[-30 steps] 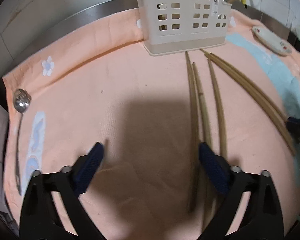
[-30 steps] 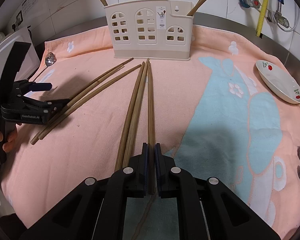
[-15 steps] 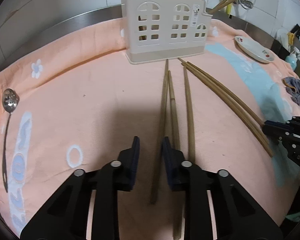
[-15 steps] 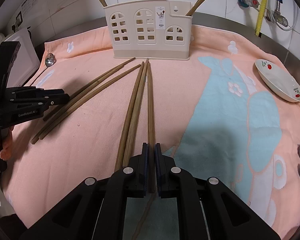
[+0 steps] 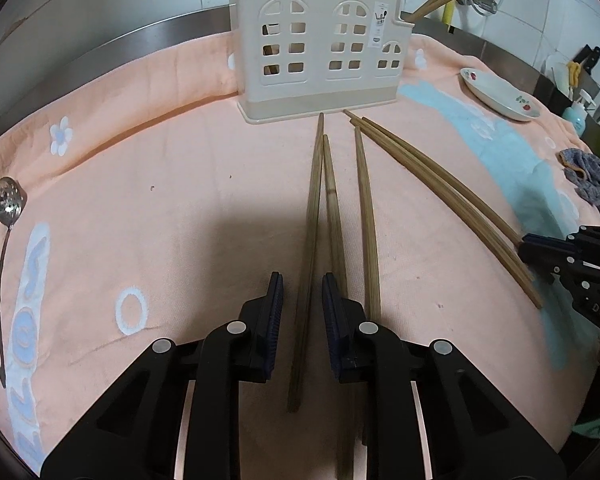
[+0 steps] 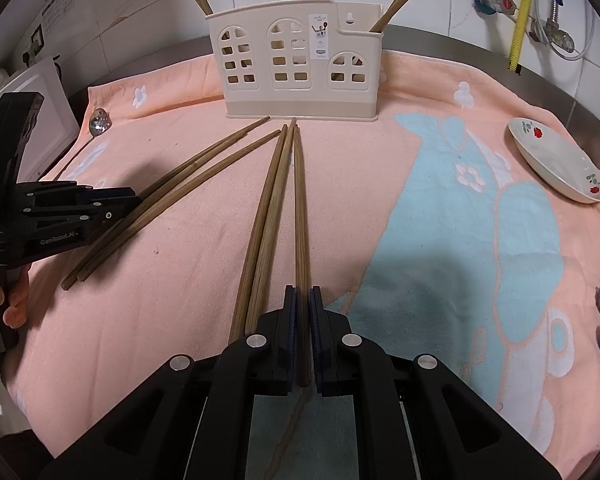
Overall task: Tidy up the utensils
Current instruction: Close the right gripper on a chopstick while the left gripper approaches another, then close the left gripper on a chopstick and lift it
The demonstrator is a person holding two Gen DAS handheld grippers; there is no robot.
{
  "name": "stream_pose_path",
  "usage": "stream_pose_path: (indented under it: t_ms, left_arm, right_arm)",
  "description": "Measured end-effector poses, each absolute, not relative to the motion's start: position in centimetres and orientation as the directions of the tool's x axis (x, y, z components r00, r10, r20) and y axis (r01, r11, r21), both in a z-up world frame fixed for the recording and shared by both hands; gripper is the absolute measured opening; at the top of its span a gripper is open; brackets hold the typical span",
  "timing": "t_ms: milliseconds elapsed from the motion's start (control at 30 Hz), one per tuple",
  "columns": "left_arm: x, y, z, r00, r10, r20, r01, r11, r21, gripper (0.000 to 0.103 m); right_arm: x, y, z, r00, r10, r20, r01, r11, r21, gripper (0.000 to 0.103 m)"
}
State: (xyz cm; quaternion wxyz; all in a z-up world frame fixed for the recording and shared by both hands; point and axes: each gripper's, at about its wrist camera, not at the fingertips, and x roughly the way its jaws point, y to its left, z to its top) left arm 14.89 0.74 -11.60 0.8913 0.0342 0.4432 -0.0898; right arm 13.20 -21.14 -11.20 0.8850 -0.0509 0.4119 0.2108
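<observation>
1. Spoon (image 5: 8,204): slotted, metal, lying at the towel's far left edge, handle running toward the camera.
2. Towel (image 5: 172,200): peach with blue and white motifs, covering the counter under everything listed.
3. Left gripper (image 5: 302,306): jaws part-open, straddling one chopstick (image 5: 310,240) without touching it; a gap shows on each side.
4. Holder (image 5: 320,52): cream plastic with window cut-outs, upright at the towel's back edge; chopsticks stand in its left and right end compartments.
5. Loose chopsticks: five lie on the towel, tips fanned toward the holder's base — three near the left gripper, a pair (image 5: 452,200) to their right.
6. Right gripper (image 6: 303,320): jaws clenched on a single chopstick (image 6: 300,216), which lies flat on the towel beside two others (image 6: 266,216).
7. Dish (image 6: 556,160): white with red flowers, at the towel's right edge.
8. Rag (image 5: 588,180): grey, crumpled, far right.
</observation>
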Motion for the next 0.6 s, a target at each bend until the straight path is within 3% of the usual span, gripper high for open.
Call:
stream_pose_path:
  t_ms: [100, 233, 600]
  left_arm:
    - [15.0, 0.4, -11.6, 0.592, -0.117, -0.797, 0.187, 0.982, -0.005, 0.018]
    - [15.0, 0.4, -11.3, 0.586, -0.116, -0.802, 0.175, 0.984, -0.014, 0.007]
    - [13.2, 1.0, -7.4, 0.652, -0.151, -0.743, 0.164, 0.985, -0.056, 0.005]
  right_arm:
    - [13.1, -21.1, -11.2, 0.577, 0.330, -0.747, -0.412, 0.907, 0.083, 0.007]
    - [13.0, -21.1, -11.1, 0.582, 0.328, -0.744, -0.409, 0.909, 0.080, 0.006]
    - [11.9, -21.7, -7.5, 0.647, 0.343, -0.681, -0.417, 0.907, 0.061, 0.006]
